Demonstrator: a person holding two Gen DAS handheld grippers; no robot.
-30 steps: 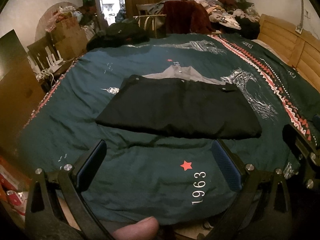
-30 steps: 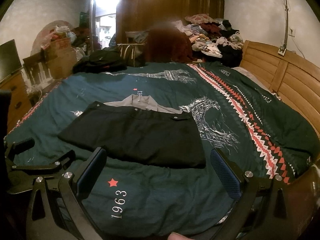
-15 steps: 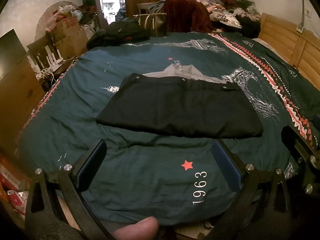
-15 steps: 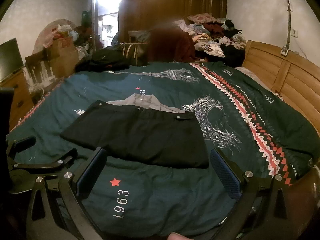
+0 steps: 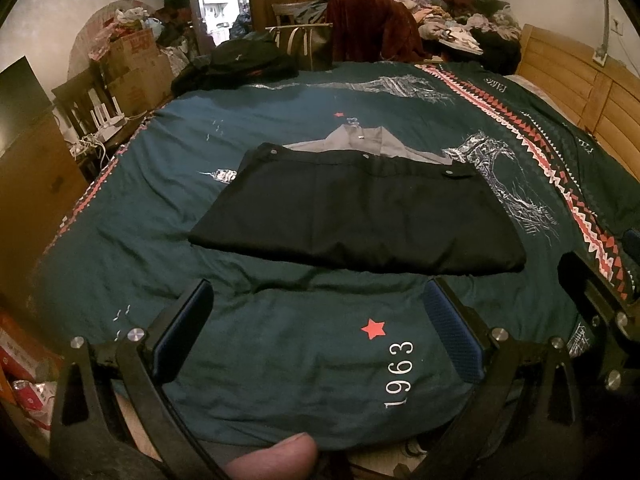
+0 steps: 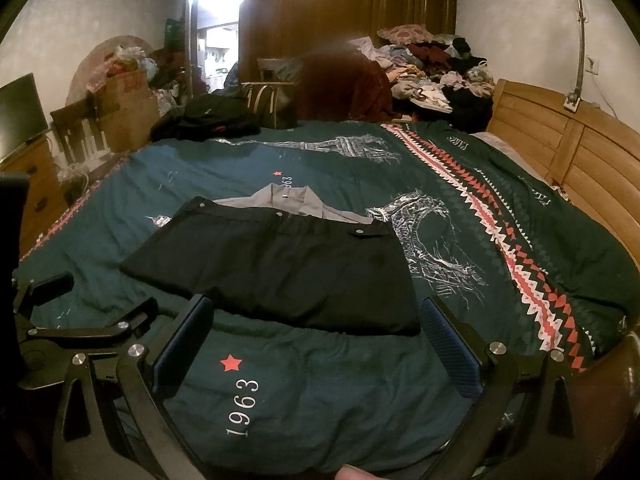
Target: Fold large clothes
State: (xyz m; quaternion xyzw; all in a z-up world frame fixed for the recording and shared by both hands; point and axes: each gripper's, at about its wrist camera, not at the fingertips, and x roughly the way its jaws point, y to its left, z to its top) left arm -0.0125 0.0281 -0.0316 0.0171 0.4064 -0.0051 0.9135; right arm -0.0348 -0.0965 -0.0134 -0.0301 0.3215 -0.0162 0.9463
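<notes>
A black garment [image 5: 356,220] lies folded flat in a rectangle on the dark teal bedspread [image 5: 280,360]; it also shows in the right wrist view [image 6: 280,268]. A grey garment [image 5: 360,140] lies folded behind it, partly covered by it, and shows in the right wrist view [image 6: 288,204] too. My left gripper [image 5: 320,320] is open and empty, held over the bed's near edge, short of the black garment. My right gripper [image 6: 318,336] is open and empty, beside the left gripper [image 6: 80,320], near the garment's front edge.
A wooden headboard [image 6: 568,148] runs along the right. A pile of clothes [image 6: 432,68] and a chair [image 5: 304,40] stand at the far end. A dark bag [image 5: 240,60] lies on the far left corner. Boxes [image 5: 132,64] and a dresser [image 5: 28,176] stand left.
Both grippers have stayed open and nearly still, with only a slight shift of view. The garments have not moved.
</notes>
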